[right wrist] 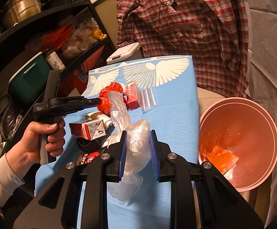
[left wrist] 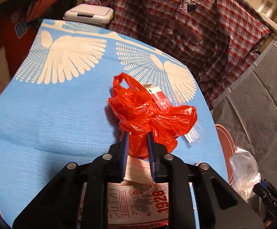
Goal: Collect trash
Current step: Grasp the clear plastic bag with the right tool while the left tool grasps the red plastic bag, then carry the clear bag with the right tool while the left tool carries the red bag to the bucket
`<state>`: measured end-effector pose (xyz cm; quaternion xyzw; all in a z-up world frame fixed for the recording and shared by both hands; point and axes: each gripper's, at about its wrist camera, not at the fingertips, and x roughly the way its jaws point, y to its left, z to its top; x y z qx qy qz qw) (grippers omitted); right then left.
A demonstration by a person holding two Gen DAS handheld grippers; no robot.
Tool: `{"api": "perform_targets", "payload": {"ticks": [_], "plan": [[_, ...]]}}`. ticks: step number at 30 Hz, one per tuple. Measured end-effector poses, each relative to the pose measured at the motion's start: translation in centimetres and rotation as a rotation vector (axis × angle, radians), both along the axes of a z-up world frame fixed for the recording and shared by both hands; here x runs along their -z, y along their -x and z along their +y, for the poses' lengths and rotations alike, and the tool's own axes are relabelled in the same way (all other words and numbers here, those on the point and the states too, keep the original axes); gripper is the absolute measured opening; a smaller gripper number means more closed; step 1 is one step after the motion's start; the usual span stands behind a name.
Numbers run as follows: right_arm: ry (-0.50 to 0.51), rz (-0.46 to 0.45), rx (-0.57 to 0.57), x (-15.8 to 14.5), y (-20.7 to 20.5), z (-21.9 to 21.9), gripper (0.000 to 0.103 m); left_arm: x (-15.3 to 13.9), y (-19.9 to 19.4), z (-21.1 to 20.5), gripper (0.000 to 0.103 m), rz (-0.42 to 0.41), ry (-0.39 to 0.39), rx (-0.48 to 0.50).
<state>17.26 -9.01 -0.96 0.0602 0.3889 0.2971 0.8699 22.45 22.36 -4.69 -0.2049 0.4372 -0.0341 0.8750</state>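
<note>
Two hand-held grippers are working over a desk (right wrist: 176, 114) covered in a blue cloth with white wing prints. The left hand-held gripper (left wrist: 137, 133) is clenching a crumpled red plastic bag (left wrist: 149, 114) near the middle of the desk, its blue pads pressing into the knotted part. The right hand-held gripper (right wrist: 137, 143) is grasping a wad of clear plastic wrap (right wrist: 134, 145), lifted above the desk's near edge. A pink bin (right wrist: 239, 143) is standing on the floor just right of the desk, already holding some orange and clear scraps.

Risks, as a judgement: the clear wrap is slippery and trailing loosely, so it could slide out of the jaws before it is over the bin. The red bag is resting against a small red-and-white carton (left wrist: 160, 97), and lifting it could drag that carton or the clear tubes (right wrist: 148, 99) off the desk.

Counted: two grippers, one bin, one red bag, one clear wrap, two small red-and-white cartons (right wrist: 88, 128), one larger milk carton (left wrist: 138, 200), one bundle of clear tubes.
</note>
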Motion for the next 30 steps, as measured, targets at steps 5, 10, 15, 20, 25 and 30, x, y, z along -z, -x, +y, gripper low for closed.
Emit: {"api": "perform_targets", "payload": {"ticks": [5,10,15,20,25,30], "plan": [[-0.005,-0.016,0.02,-0.4,-0.1,-0.6,0.024,-1.6,0.9,0.0,0.012,-0.031,-0.043,-0.009],[-0.003,-0.058,0.053,-1.4,0.2,-1.3,0.024,-3.9,2.5,-0.3,0.011,-0.08,-0.093,-0.029],[-0.002,-0.104,0.095,-2.6,0.4,-2.2,0.024,-5.7,4.3,-0.7,0.011,-0.12,-0.14,-0.058],[-0.001,-0.149,0.14,-3.8,0.9,-3.5,0.024,-7.0,5.9,-1.4,0.011,-0.153,-0.179,-0.069],[-0.001,-0.188,0.18,-5.0,1.4,-4.8,0.024,-8.4,7.6,-2.3,0.011,-0.188,-0.213,-0.074],[-0.014,-0.207,0.216,-6.0,1.9,-6.3,0.024,-9.7,9.3,-3.9,0.011,-0.224,-0.258,-0.066]]}}
